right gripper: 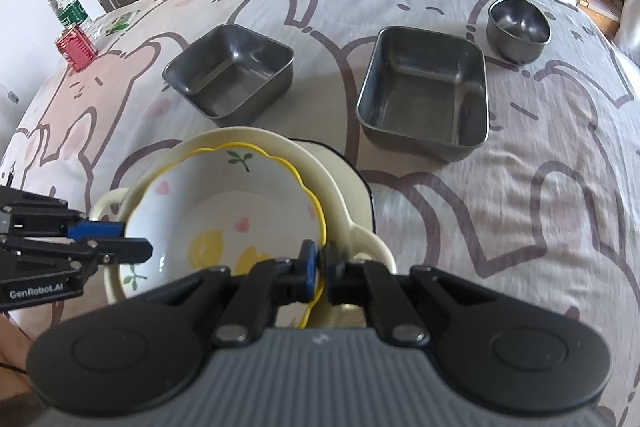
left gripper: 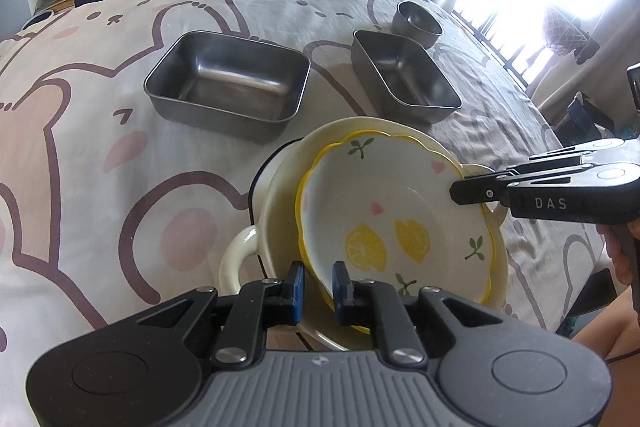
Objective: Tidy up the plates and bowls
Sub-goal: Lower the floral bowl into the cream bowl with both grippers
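Holding the lemon bowl (left gripper: 384,211) with both grippers, left (left gripper: 318,281) and right (right gripper: 319,259) pinching its rim; uneven lifting could tip it.

On a table under a cartoon-print cloth (left gripper: 100,155), the left gripper (left gripper: 319,281) pinches the near rim of a lemon-patterned bowl (left gripper: 392,215), nested in a cream handled dish (left gripper: 276,211). The right gripper (left gripper: 476,193) clamps the bowl's right rim. Toward the far edge stand a large metal tray (left gripper: 228,83), a smaller metal tray (left gripper: 404,75) and a round metal bowl (left gripper: 416,19).
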Demonstrator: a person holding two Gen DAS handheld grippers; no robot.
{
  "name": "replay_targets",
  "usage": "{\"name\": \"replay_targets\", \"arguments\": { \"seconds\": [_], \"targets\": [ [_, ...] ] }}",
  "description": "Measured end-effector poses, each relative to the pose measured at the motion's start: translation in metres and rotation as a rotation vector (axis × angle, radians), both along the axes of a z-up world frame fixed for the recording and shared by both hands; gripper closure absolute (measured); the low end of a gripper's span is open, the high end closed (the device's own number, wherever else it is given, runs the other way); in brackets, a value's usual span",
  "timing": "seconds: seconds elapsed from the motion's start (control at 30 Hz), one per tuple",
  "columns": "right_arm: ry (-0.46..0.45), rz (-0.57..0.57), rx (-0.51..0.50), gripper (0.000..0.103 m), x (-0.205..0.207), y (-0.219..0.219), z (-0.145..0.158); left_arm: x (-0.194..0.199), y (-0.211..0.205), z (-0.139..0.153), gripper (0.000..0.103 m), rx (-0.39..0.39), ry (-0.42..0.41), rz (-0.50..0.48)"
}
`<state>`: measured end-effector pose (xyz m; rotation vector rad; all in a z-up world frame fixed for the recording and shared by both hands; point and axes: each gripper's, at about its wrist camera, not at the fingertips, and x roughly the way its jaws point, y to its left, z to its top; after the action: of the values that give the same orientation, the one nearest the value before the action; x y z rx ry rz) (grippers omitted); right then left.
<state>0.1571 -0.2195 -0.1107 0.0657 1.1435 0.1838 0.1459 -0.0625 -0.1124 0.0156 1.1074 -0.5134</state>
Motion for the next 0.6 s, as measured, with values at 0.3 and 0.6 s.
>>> {"name": "replay_targets", "arguments": {
  "seconds": [0.3, 0.6],
  "targets": [
    [0.008, 0.006, 0.010, 0.096, -0.0008, -0.0015, -0.0014, -0.0002, 0.0021, 0.0016, 0.088, -0.005, 0.002, 0.005],
    [0.023, 0.029, 0.010, 0.096, -0.0038, 0.0007, -0.0031, -0.0008, 0.0058, 0.0064, 0.087, -0.010, -0.009, 0.015]
  ]
}}
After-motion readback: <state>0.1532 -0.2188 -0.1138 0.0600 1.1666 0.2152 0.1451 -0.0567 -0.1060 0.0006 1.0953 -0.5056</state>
